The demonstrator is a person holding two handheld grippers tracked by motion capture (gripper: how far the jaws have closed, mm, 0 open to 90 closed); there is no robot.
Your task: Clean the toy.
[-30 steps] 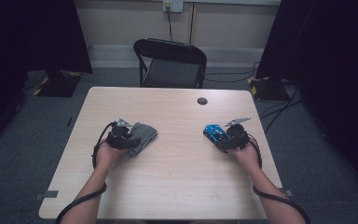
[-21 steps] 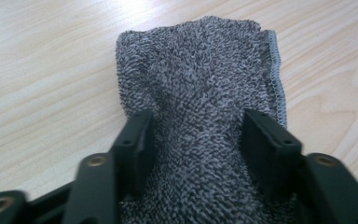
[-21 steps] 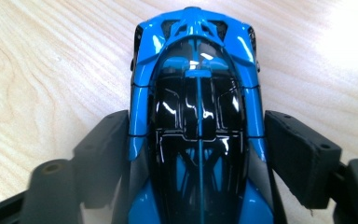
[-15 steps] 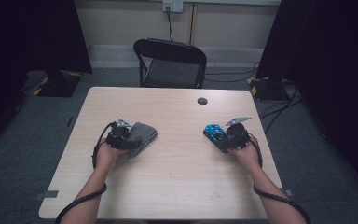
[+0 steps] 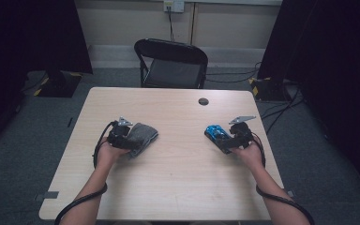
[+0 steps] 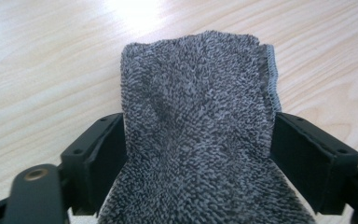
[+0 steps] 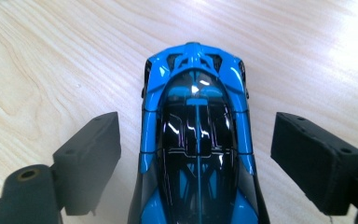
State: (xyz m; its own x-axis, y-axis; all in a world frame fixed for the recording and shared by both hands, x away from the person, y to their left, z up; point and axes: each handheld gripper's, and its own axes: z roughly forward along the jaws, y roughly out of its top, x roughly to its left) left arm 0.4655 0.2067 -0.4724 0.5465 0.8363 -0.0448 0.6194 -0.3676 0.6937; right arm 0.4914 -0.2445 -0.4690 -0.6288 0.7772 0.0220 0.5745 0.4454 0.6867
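**Clerk:** Fingers first. Left gripper (image 6: 186, 163): black pads standing at either edge of the grey towel (image 6: 196, 135), which lies between them on the table; jaws have just been opening, and I can't tell if the pads touch the pile. Right gripper (image 7: 196, 158): both pads clear of the blue toy car (image 7: 196, 140), table showing in the gaps; jaws have just been opening too, nothing gripped.

**Checker:** Locations on the surface?

**Clerk:** Towel (image 5: 140, 136), folded, left half of the table, just beyond the left gripper (image 5: 121, 136). Car (image 5: 217, 136), right half, resting on the wood just left of the right gripper (image 5: 236, 138). Towel and car well apart.

**Checker:** Surface itself?

**Clerk:** One table (image 5: 178, 187), pale wood-grain top, rounded corners, a dark round cable port (image 5: 203, 101) near the far edge, glare on the wood in both gripper views.

**Checker:** Room?

**Clerk:** Grey carpet (image 5: 28, 178); black folding chair (image 5: 172, 63) at the far side; dark curtains (image 5: 33, 33) left and right; light wall with an outlet (image 5: 173, 5) and cords running down and along the floor
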